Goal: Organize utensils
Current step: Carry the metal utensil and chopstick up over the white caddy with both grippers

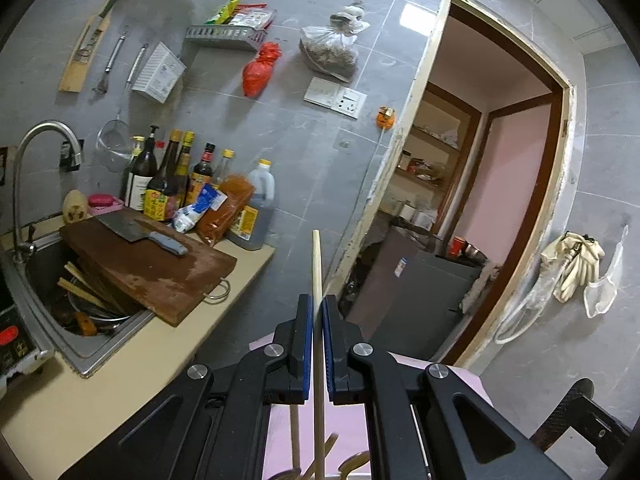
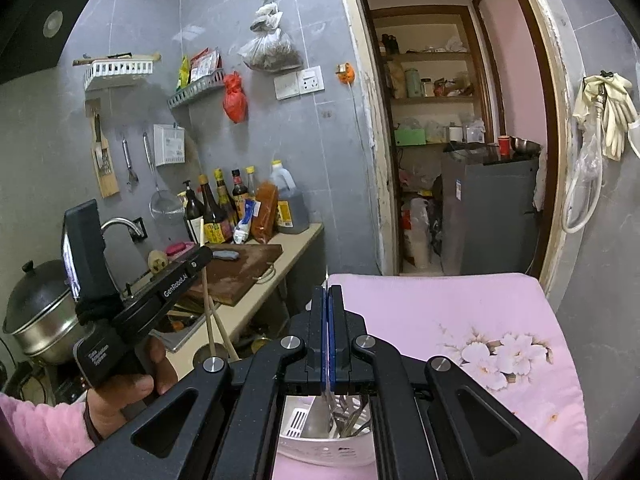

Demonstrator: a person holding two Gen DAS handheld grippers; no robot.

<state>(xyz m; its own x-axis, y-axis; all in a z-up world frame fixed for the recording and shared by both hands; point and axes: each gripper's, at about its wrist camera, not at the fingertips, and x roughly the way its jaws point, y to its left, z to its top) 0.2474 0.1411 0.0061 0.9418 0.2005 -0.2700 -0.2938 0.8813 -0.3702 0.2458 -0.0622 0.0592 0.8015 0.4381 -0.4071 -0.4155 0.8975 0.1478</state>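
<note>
Counter edge (image 1: pixel 256 258) left | left gripper (image 1: pixel 317 312) clamps chopstick (image 1: pixel 317 264); doorway (image 1: pixel 480 200) ahead

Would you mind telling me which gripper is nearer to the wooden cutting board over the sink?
Left. The left gripper, holding a chopstick, is beside the cutting board; the right gripper is farther off, above the white basket.

Chopstick (image 1: pixel 317 264) lower end cut off at frame bottom. Utensil holder (image 2: pixel 320 446) contents mostly hidden behind right tool (image 2: pixel 327 294); thin held item unidentifiable.
</note>
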